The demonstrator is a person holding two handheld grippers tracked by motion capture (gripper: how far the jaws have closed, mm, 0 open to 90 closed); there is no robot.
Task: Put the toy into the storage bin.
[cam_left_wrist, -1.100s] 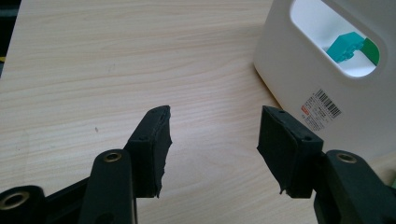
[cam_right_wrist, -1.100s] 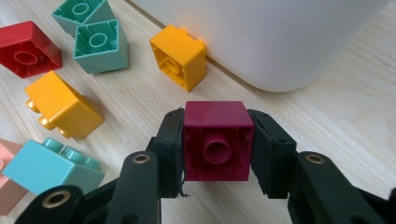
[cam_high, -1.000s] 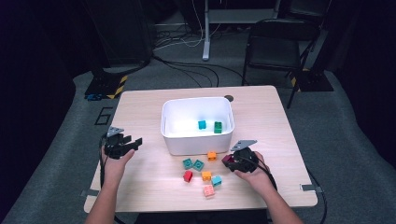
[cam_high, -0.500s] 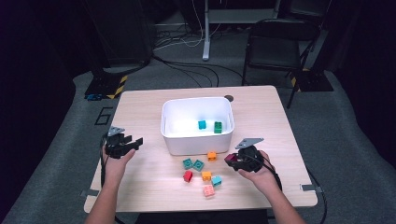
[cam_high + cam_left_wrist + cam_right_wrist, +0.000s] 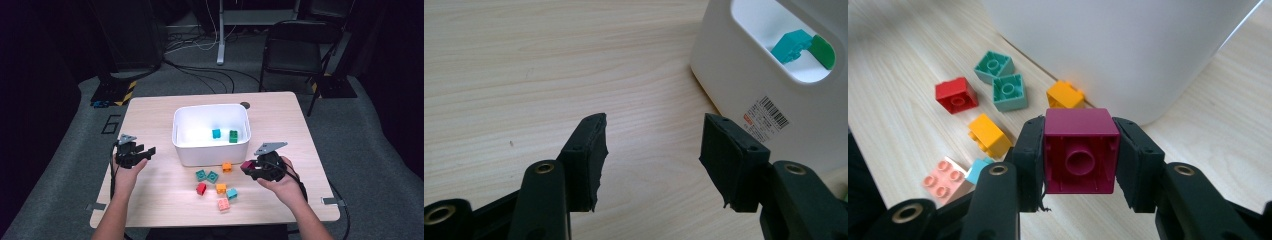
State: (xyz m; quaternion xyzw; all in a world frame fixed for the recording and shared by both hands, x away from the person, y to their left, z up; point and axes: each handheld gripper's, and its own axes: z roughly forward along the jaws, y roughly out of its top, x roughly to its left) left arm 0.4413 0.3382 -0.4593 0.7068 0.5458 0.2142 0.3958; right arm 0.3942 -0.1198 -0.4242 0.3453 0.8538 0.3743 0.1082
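With its jaws pinching a magenta toy brick hollow-side toward the camera, the right gripper hangs near the white bin, apparently to add it to two bricks inside, while the left gripper waits left, jaws spread.

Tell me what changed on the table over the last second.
The right gripper, shut on a dark red block, has lifted a little off the table, beside the white bin. Nothing was picked up or released. The left gripper stayed put with open, empty jaws. The loose blocks on the table and the two in the bin lie as before.
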